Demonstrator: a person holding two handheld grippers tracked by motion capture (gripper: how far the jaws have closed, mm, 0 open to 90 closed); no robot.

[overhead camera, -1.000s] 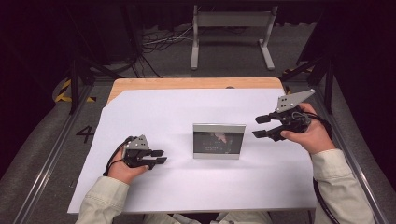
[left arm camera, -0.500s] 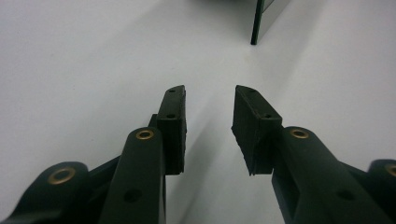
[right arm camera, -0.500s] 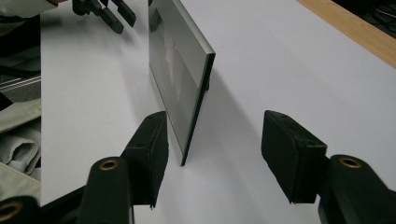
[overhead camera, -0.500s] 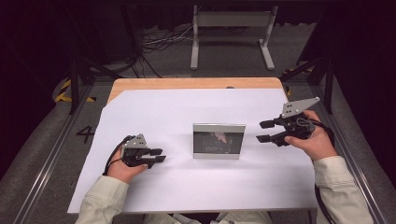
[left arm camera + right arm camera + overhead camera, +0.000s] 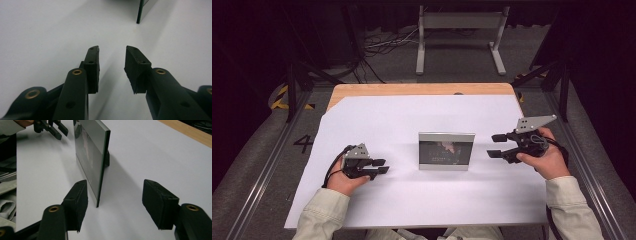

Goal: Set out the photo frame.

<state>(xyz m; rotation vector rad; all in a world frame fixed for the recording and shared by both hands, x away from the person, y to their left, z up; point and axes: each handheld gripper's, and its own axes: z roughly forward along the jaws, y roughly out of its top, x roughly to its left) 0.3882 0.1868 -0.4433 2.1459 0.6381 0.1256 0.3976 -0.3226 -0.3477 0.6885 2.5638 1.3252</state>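
Note:
A small silver-edged glass photo frame (image 5: 446, 150) stands upright in the middle of the white table top (image 5: 422, 115). My right gripper (image 5: 493, 145) hovers just right of it, open, pointing at its right edge. In the right gripper view the frame's edge (image 5: 100, 170) sits just ahead of the jaws, close to the left pad (image 5: 77, 202), and my right gripper (image 5: 115, 186) holds nothing. My left gripper (image 5: 381, 166) rests low on the table to the frame's left, open and empty (image 5: 111, 53). A corner of the frame (image 5: 140, 11) shows far ahead of it.
The white sheet covers a wooden table whose bare back edge (image 5: 422, 89) shows. Black frame rails (image 5: 577, 150) run along both sides. A metal stand (image 5: 459, 30) and cables lie on the floor behind. The left gripper (image 5: 53, 127) appears beyond the frame in the right gripper view.
My right gripper has dropped and come slightly toward the person, staying beside the frame's right edge. The left gripper has barely moved.

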